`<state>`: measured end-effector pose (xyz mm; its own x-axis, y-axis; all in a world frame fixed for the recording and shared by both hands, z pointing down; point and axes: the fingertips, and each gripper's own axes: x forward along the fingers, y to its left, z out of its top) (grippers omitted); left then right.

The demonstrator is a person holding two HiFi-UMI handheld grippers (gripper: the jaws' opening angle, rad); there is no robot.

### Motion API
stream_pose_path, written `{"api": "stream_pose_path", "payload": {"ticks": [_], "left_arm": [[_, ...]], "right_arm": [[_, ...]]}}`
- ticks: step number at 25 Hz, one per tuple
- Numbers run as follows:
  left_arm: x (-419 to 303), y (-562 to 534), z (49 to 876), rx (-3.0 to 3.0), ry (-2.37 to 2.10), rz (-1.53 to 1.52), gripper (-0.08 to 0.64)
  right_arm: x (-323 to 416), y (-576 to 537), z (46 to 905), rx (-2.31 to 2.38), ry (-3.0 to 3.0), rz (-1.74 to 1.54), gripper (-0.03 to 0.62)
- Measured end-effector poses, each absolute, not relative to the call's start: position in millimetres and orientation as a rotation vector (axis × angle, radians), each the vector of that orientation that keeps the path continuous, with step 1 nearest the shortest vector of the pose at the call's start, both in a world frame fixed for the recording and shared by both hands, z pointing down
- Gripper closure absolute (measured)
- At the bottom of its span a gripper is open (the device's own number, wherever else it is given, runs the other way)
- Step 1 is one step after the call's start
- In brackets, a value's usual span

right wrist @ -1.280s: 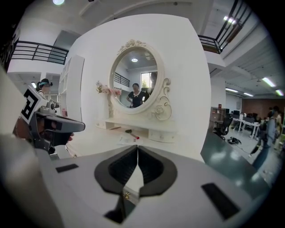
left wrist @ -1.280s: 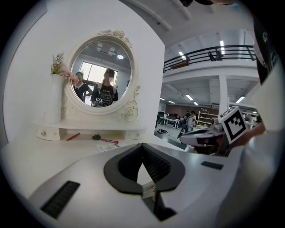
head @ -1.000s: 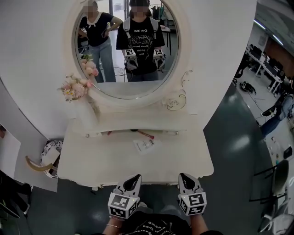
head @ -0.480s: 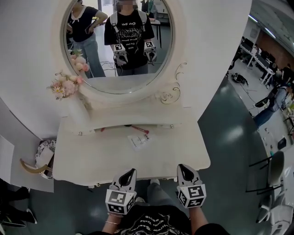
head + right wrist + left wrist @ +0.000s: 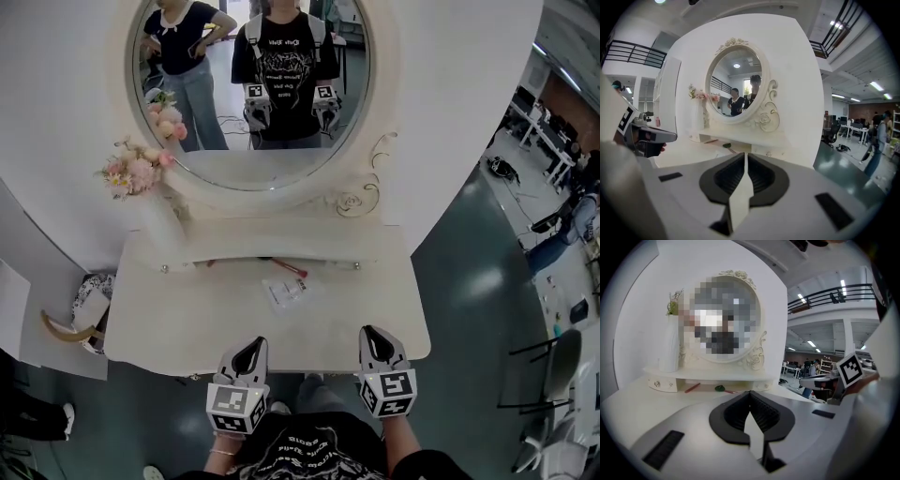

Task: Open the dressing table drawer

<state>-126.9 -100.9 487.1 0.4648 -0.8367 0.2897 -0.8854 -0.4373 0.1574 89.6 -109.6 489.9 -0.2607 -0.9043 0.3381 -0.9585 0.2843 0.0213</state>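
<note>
The white dressing table (image 5: 187,328) stands in front of me under its oval mirror (image 5: 253,84). Its low shelf has a small knobbed drawer at each end: the left one (image 5: 165,268) (image 5: 657,384) and the right one (image 5: 356,266). The table's front face below the top is hidden in the head view. My left gripper (image 5: 251,345) (image 5: 750,394) hangs shut and empty over the front edge. My right gripper (image 5: 370,333) (image 5: 746,157) is beside it, also shut and empty. Both point toward the mirror.
A paper slip (image 5: 284,292) and a red pen (image 5: 293,269) lie on the tabletop, and a green object (image 5: 720,388) sits under the shelf. A white vase of pink flowers (image 5: 141,178) stands at the back left. A basket (image 5: 86,314) sits on the floor to the left.
Both grippers have shifted a little forward over the table's front edge, still shut. The head view has swung slightly, so the table sits differently in the picture.
</note>
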Motion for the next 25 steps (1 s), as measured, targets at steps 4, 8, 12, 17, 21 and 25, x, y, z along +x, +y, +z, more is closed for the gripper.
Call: {"api": "stream_pose_path", "payload": {"ticks": [4, 8, 12, 17, 21, 25], "left_arm": [[-126.1, -108.1, 489.5, 2.413, -1.500, 0.258, 0.545], [-121.8, -117.7, 489.7, 2.384, -1.524, 0.250, 0.545], [-126.2, -127.8, 491.1, 2.348, -1.570, 0.267, 0.545], [-130.1, -139.8, 495.0, 2.299, -1.619, 0.287, 0.545], [-131.1, -146.3, 498.8, 2.267, -1.639, 0.303, 0.545], [-137.0, -152.6, 498.9, 2.249, -1.659, 0.320, 0.545]], "right_arm": [[95.2, -127.7, 497.2, 1.691, -2.269, 0.283, 0.575], [105.9, -147.8, 499.5, 1.672, -2.255, 0.283, 0.537], [112.1, -172.5, 505.7, 1.661, -2.265, 0.322, 0.500], [120.0, -208.8, 510.0, 1.658, -2.270, 0.344, 0.466], [123.0, -229.6, 519.3, 1.650, -2.261, 0.379, 0.460], [118.4, -245.5, 532.1, 1.636, -2.242, 0.409, 0.459]]}}
